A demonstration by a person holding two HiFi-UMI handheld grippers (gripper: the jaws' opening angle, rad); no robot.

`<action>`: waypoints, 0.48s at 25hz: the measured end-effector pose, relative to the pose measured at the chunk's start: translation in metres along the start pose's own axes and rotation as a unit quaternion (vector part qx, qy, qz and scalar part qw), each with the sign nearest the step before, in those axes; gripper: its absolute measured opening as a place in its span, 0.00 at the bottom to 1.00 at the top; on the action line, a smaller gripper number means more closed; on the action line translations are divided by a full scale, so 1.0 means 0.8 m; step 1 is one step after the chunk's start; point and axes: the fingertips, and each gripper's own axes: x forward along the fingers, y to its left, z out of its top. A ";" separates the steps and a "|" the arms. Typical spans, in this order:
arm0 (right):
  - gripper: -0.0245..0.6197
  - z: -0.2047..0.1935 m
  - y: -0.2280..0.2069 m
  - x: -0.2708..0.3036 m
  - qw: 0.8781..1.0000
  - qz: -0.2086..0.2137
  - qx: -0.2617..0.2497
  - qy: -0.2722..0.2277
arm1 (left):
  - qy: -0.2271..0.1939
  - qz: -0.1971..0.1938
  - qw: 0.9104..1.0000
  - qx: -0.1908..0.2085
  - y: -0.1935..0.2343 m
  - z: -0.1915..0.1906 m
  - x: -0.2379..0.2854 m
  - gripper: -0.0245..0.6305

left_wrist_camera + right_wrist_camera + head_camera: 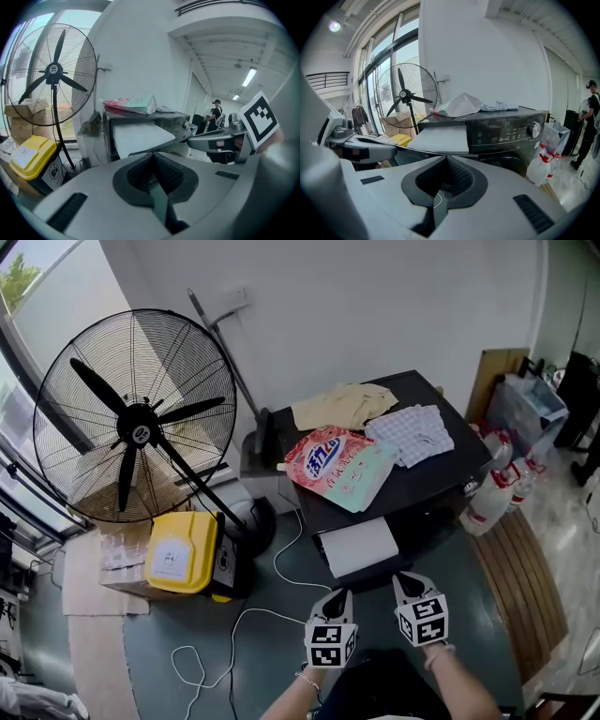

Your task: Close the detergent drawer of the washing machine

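Note:
The black washing machine (427, 479) stands in front of me with its white detergent drawer (356, 546) pulled out toward me. In the head view my left gripper (339, 594) hovers just short of the drawer's front edge, with my right gripper (403, 578) beside it at the drawer's right corner. Both are shut and hold nothing. The left gripper view shows the left gripper (152, 157) with its jaws closed and the drawer (140, 136) ahead. In the right gripper view the right gripper (446, 162) points at the drawer (440, 138), left of the control panel (506, 131).
On the machine's top lie a detergent bag (337, 465), a beige cloth (342, 405) and a checked cloth (412, 433). A large fan (136, 418) and a yellow box (183, 551) stand at left. A white cable (244, 622) crosses the floor. Spray bottles (492, 495) stand right.

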 end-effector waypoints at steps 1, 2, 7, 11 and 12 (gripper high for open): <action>0.08 0.000 -0.001 0.000 1.000 0.000 0.000 0.000 | -0.001 0.000 1.000 0.000 0.000 0.000 0.001 0.06; 0.08 0.000 -0.002 0.001 1.000 0.001 -0.001 0.000 | -0.001 0.000 1.000 0.000 -0.001 0.001 0.002 0.06; 0.08 0.002 -0.002 0.005 1.000 0.007 -0.001 0.000 | -0.005 -0.003 1.000 0.001 -0.008 0.009 0.009 0.06; 0.08 0.005 -0.003 0.008 1.000 0.016 -0.002 0.002 | -0.016 0.003 1.000 -0.008 -0.009 0.021 0.013 0.06; 0.08 0.006 -0.003 0.009 1.000 0.019 -0.003 0.002 | -0.018 0.005 1.000 -0.007 -0.008 0.024 0.014 0.06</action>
